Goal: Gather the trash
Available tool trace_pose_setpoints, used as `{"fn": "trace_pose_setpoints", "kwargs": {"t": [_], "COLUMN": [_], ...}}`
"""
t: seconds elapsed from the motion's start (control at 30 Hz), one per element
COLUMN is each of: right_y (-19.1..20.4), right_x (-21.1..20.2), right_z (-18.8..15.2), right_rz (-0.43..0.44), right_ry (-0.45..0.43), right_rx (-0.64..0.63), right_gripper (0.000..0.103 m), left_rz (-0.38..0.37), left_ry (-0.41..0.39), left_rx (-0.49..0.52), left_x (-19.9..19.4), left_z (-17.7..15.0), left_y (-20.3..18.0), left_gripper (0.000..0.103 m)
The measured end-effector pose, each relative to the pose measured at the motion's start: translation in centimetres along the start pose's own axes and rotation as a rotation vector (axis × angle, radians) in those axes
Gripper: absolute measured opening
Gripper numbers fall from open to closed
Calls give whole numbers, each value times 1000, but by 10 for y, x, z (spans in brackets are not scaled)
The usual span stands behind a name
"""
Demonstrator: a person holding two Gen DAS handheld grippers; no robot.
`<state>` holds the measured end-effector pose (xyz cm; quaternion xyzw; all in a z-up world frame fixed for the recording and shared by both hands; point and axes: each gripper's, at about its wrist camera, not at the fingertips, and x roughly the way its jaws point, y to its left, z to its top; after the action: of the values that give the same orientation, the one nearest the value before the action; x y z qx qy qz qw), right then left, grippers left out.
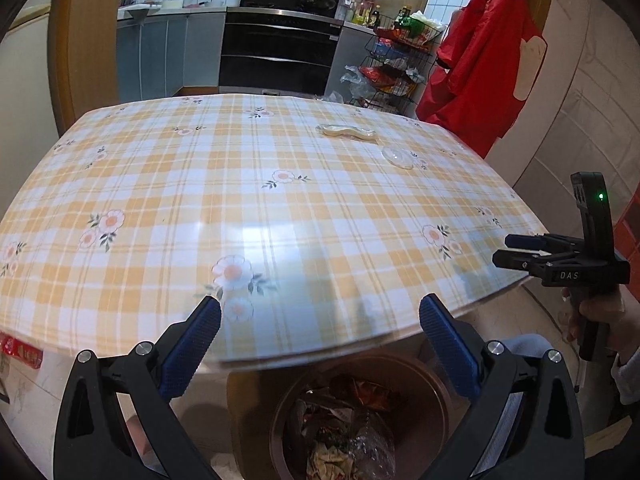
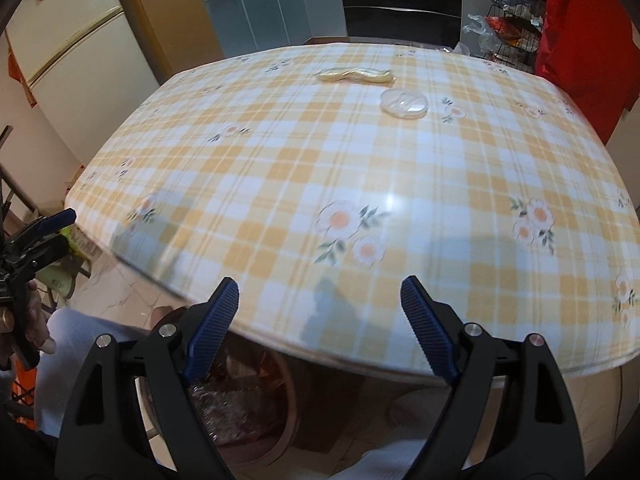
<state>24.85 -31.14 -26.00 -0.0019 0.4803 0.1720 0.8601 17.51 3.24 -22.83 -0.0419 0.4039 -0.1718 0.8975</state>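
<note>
Now both grippers, left (image 1: 320, 316) and right (image 2: 320, 300), tilt downward over the table edge (image 2: 360, 356), gaping wide, empty.

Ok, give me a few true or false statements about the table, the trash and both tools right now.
1. Both tools are empty. True: left tool and right tool stand open.
2. Two pieces of trash lie on the table. True: a wrapper and a clear lid.
3. The lid sits on the wrapper. False: it lies beside it, apart.
4. The bin is empty. False: it holds trash.
</note>
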Motion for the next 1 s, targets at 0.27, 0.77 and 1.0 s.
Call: {"fn": "trace_pose_setpoints", "kwargs": {"t": [0.27, 0.77, 1.0], "right_y": [-36, -90, -97], "right_x": [42, 147, 174], "right_z": [56, 170, 184], "right_rz": [-45, -113, -114], "right_ry": [-6, 7, 27], "right_rx": [-42, -5, 2], "right_gripper": [81, 77, 77], "left_rz": [-1, 8, 10], "left_ry": [24, -9, 7], "left_rx": [62, 192, 275], "left_x": [46, 158, 198], "left_z": [46, 172, 192], "left_y": [0, 2, -10], "left_gripper": [97, 97, 97]}}
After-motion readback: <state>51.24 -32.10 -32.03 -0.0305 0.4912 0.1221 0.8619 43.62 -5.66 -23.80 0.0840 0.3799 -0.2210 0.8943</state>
